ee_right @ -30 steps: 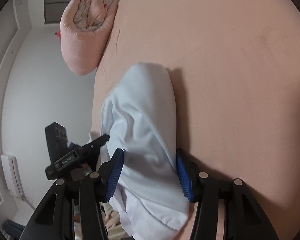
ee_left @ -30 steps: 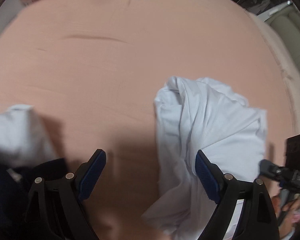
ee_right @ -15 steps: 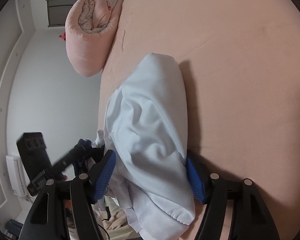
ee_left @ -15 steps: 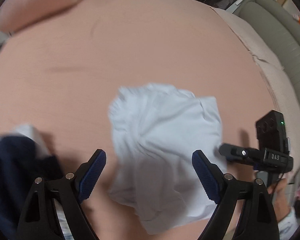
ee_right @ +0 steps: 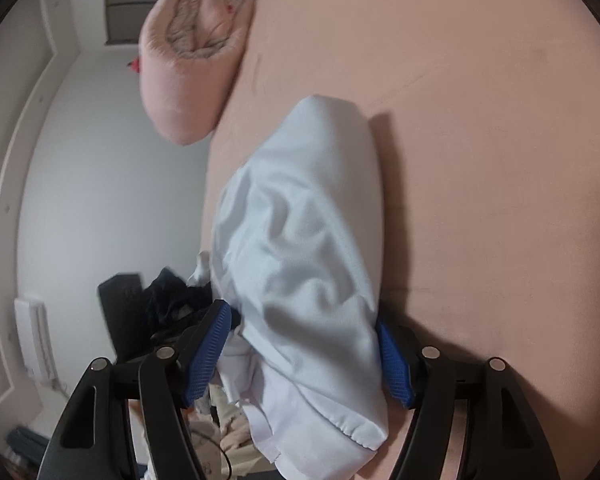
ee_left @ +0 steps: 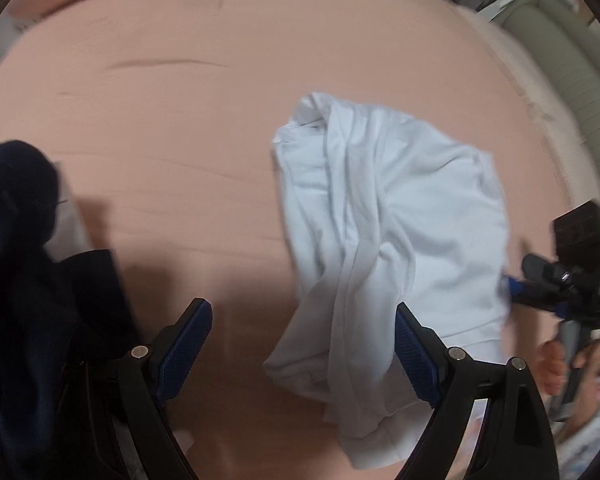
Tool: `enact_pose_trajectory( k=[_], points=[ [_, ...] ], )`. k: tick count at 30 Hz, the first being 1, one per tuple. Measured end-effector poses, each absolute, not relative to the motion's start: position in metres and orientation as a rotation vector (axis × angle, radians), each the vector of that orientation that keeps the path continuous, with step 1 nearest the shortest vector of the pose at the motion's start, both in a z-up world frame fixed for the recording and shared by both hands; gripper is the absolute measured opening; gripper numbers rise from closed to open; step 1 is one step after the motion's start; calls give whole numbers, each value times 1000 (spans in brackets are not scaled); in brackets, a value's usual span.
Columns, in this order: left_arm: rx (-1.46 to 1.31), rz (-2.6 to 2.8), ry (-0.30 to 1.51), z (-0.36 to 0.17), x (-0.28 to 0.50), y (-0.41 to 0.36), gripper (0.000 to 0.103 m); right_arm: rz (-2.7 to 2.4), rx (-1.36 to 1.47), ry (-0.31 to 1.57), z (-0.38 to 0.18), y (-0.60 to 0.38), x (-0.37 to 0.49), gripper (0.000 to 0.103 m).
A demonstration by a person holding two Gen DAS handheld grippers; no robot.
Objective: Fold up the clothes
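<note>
A crumpled white garment (ee_left: pixel 388 216) lies on the pink bed sheet (ee_left: pixel 180 100). My left gripper (ee_left: pixel 300 350) hangs above the sheet pointing steeply down, open and holding nothing; the garment's near hem lies by its right pad. In the right wrist view the same white garment (ee_right: pixel 300 248) runs between the jaws of my right gripper (ee_right: pixel 300 360). Those jaws are opening: the left pad stands clear of the cloth and the right pad only meets its edge. A person's hand (ee_left: pixel 552 364) holds the right tool's handle at the garment's right side.
A heap of dark navy clothes (ee_left: pixel 16 240) lies at the bed's left, also seen as dark cloth (ee_right: pixel 168 300) beyond the bed edge. A rolled pink duvet (ee_right: pixel 188 60) lies at the far end. A grey-green padded seat (ee_left: pixel 560 60) borders the bed's right.
The right jaws have spread apart and released their pinch on the white garment, which has slackened. The left gripper swung across the bed and back, staying open.
</note>
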State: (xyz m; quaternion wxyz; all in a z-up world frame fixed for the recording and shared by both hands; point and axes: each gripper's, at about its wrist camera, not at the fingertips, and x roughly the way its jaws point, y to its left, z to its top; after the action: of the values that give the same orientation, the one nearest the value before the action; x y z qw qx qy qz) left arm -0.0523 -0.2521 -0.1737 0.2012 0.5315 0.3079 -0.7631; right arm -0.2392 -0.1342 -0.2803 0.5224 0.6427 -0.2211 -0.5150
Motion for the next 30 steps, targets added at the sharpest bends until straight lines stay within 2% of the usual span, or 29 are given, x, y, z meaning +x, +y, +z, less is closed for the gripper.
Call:
enact_pose_trajectory(
  k=[6,11,18,21,30],
  points=[
    [1398,-2239,1193,-194,-49,-257,88,-1184,1504,-625,-278,-123,-237,77],
    [1382,-2247,1273,-207,-56,-256,91,-1118,1501,-729,-286,-121,-241,77],
    [1307,-2252,1526,-199,-45,-268,95,-999,1511,-889,-298,-123,-241,77],
    [1253,-2246,1751,-210,-48,-271,95,-965,1519,-941,-302,-129,-236,78],
    [1104,-2266,1757,-212,-37,-266,97,-939,1463,-1089,-318,-115,-232,76]
  ],
)
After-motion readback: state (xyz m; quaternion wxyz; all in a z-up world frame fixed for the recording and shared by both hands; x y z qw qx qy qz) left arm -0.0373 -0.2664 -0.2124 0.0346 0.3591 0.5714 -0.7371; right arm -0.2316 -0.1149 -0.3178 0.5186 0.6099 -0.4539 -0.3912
